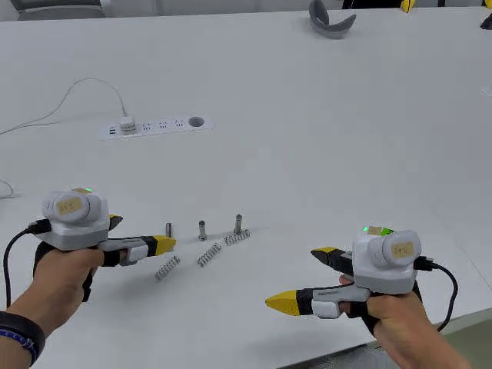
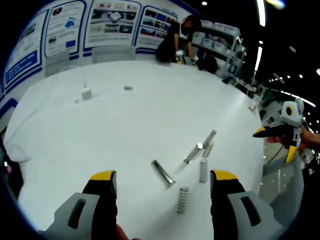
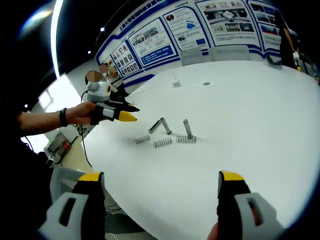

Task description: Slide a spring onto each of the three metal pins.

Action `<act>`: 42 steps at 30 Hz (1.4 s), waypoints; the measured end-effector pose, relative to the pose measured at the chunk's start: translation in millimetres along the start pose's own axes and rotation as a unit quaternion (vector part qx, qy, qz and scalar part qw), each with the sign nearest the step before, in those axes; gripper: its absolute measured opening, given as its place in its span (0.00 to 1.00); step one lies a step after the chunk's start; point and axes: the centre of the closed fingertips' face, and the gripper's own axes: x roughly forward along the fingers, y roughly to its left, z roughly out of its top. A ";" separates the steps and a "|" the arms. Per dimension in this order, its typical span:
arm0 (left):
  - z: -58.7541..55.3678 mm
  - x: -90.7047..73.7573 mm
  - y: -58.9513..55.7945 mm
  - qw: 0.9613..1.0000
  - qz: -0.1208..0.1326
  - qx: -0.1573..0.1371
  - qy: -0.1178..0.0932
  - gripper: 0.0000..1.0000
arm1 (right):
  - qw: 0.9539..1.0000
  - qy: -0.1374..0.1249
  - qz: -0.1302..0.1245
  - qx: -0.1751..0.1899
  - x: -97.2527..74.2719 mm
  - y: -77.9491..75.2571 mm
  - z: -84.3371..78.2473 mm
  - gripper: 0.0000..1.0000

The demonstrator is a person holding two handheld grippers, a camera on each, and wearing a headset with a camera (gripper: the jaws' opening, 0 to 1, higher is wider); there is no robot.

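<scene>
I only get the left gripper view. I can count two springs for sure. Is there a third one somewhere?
Observer: Yes. The head view shows three springs lying flat on the table, just on the near side of the three pins. None is on a pin yet.
Operator: The pins look all tippy to me. Are they falling over?
Observer: No. In the head view all three stand upright in a row.
Operator: Is the other gripper ready to grab one?
Observer: The right gripper view shows the right gripper with its jaws wide apart and nothing between them.
</scene>
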 end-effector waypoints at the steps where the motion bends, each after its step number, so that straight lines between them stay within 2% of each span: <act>1: -1.0 1.8 0.7 1.000 0.001 -0.003 0.002 0.77 | 1.000 0.000 0.000 0.000 0.1 0.1 -0.2 0.95; 19: -15.0 33.8 12.6 0.998 0.008 -0.054 0.011 0.52 | 1.000 0.009 -0.002 0.008 3.7 -0.3 -5.2 0.92; 33: -14.1 56.5 10.4 0.996 0.014 -0.082 0.007 0.31 | 1.000 0.016 -0.002 0.011 5.0 1.2 -9.5 0.91; 37: -17.1 64.2 6.9 0.996 0.017 -0.082 0.014 0.27 | 1.000 0.017 -0.003 0.010 5.2 1.2 -8.9 0.91; 42: -21.6 63.8 7.6 0.998 0.031 -0.052 0.026 0.20 | 1.000 0.015 -0.003 0.013 4.6 1.1 -8.2 0.91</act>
